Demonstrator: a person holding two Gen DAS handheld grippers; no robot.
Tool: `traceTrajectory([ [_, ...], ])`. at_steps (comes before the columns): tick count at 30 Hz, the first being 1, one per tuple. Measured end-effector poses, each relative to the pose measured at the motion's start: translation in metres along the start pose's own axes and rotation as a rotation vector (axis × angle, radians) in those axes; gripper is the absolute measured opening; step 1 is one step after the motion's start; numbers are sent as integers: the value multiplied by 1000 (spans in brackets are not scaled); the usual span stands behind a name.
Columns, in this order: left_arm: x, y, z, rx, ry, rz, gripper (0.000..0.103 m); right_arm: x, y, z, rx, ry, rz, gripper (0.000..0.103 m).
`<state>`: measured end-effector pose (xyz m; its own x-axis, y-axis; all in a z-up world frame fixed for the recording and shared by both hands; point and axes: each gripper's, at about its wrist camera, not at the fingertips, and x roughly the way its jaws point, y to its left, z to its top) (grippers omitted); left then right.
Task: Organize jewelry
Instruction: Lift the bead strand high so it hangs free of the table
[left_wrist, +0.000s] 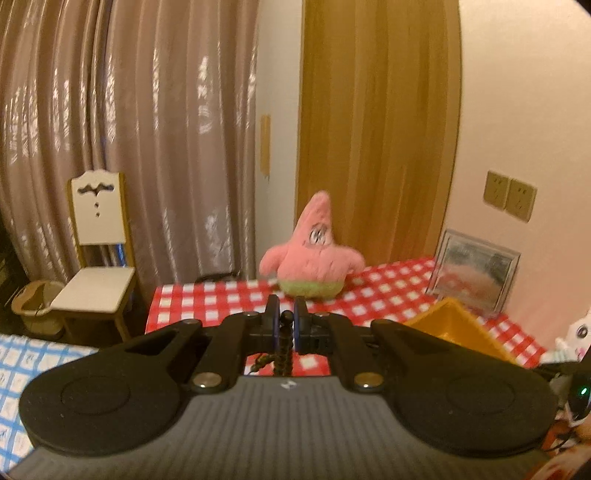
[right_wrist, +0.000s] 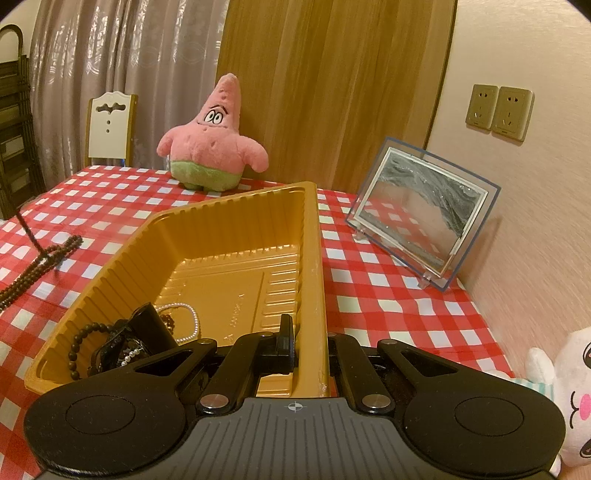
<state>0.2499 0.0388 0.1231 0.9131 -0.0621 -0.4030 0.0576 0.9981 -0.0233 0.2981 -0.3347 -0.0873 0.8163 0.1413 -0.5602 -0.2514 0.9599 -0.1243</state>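
My left gripper is shut on a dark bead strand that hangs down between its fingers, high above the checked table. In the right wrist view the same bead necklace lies partly on the cloth at the far left, with one end pulled straight up out of frame. My right gripper is shut on the right wall of the gold plastic tray; one finger is inside the tray and the other is hidden behind the wall. The tray holds a black bead bracelet, a pearl bracelet and a dark piece.
A pink starfish plush stands at the table's back edge. A glass sand-picture frame leans at the right by the wall. A white plush toy sits at the near right. A white chair stands left of the table.
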Motion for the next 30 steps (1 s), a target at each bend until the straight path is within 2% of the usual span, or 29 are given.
traceTrajectory([
  [8,-13,-9,39,28,-83,-44,6,-1,1,4,-5,-3,3,3],
  [14,-24,-16,67,73,-143,-50,6,-2,2,6,-5,-5,4,3],
  [22,-39,-22,103,82,-202,-78,6,-3,5,9,-2,-10,4,3],
  [30,-51,-40,129,95,-251,-150,6,-1,5,12,-3,-18,7,3],
])
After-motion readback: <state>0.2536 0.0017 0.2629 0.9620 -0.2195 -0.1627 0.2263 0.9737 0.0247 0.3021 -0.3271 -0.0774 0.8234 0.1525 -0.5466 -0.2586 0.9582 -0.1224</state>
